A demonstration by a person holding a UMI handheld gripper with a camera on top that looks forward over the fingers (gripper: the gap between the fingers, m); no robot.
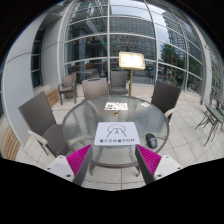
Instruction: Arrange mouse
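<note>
While the tool (110, 168) hangs above the near edge of a round glass desk (85, 120), its two fingers stand wide apart with nothing between them, the magenta pads (82, 157) facing each other across an empty gap. Just beyond the fingertips a white mat (119, 135) with dark printed lettering lies flat on the glass, roughly centred between the fingers. A small dark mouse (150, 139) rests on the desk just beside the mat's right edge, off the mat or barely at its rim; which of the two cannot be told. Farther back on the glass, toward the far side, lies a small white card (116, 106) with dark markings, well apart from the mat. Several grey chairs (42, 117) ring the desk, one to the left, one to the right and more behind. Beyond the desk stands a yellowish sign on a stand (130, 62), and behind it rises a tall glass wall (125, 30) of framed panes with buildings seen through it. Pale paving tiles (180, 140) cover the floor around the desk.
</note>
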